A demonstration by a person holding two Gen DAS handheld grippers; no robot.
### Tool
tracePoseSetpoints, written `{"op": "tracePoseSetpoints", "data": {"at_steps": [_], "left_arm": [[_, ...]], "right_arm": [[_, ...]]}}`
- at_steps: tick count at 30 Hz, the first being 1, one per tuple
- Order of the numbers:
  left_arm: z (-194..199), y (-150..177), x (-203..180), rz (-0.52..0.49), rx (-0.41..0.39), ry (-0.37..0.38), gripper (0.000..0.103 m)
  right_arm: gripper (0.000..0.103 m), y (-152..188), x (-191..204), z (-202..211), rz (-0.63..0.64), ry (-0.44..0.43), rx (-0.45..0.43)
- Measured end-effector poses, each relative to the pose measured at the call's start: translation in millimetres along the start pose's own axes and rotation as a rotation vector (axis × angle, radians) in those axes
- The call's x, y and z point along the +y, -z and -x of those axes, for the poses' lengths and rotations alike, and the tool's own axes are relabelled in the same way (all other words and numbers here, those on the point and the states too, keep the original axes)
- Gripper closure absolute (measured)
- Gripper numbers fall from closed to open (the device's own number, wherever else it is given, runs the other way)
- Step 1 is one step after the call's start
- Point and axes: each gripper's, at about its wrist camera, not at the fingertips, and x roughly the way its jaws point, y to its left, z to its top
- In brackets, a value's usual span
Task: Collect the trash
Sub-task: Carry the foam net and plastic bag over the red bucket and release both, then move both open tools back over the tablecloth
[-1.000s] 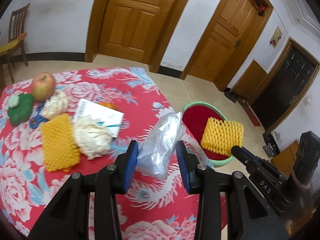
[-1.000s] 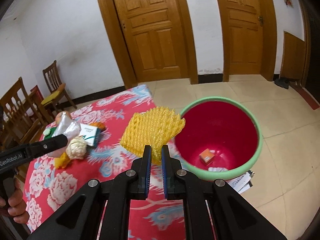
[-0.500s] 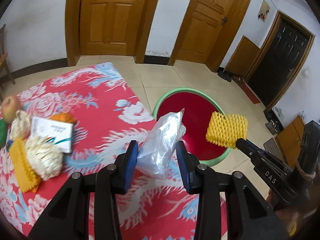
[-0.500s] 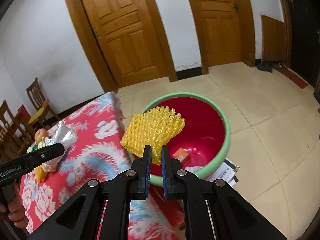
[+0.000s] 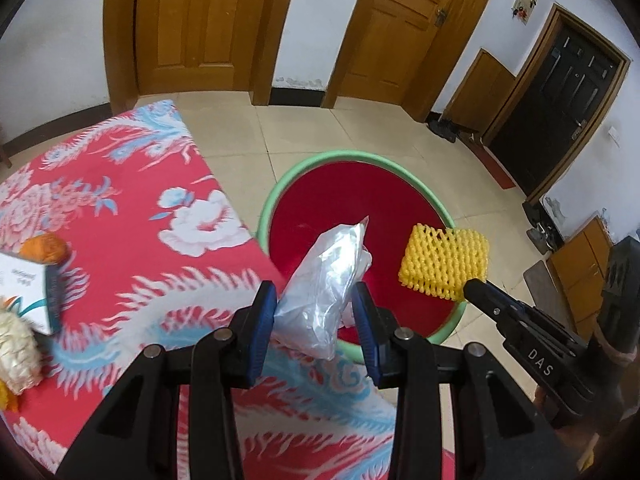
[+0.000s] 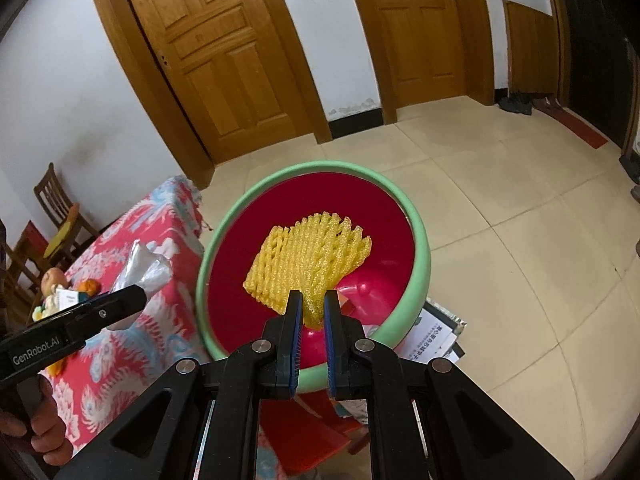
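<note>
Red floral cloth covers the surface, where a white box, an orange item and a pale crumpled wad are seen at the left. Right of these, the left hand-held gripper is clamped on a clear plastic bag, held above the surface edge beside the green-rimmed red bin. Further right, the right hand-held gripper is closed on a yellow foam net, held over the bin mouth. A release now could drop the bag on the rim or surface; the light net could drift. Tiled floor and wooden doors surround.
</note>
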Motion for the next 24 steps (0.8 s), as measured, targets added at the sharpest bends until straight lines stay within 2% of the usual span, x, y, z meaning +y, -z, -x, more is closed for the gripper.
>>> {"op": "tracePoseSetpoints", "data": {"at_steps": [9, 10, 12, 14, 24], "left_arm": [[-23, -7, -9, -0.015, 0.029, -0.002, 0.064], [-25, -8, -9, -0.013, 0.034, -0.006, 0.063], [-26, -8, -10, -0.007, 0.041, -0.008, 0.052], [-25, -7, -12, -0.007, 0.032, -0.006, 0.05], [-6, -7, -7, -0.008, 0.006, -0.011, 0.05]], "right_arm": [[0.09, -10, -7, -22, -0.013, 0.01, 0.031], [0.09, -10, -7, -22, -0.014, 0.013, 0.03], [0.085, -10, -8, -21, -0.021, 0.015, 0.026], [0.081, -11, -10, -22, -0.03, 0.018, 0.021], [0.08, -12, -6, -13, -0.023, 0.002, 0.007]]}}
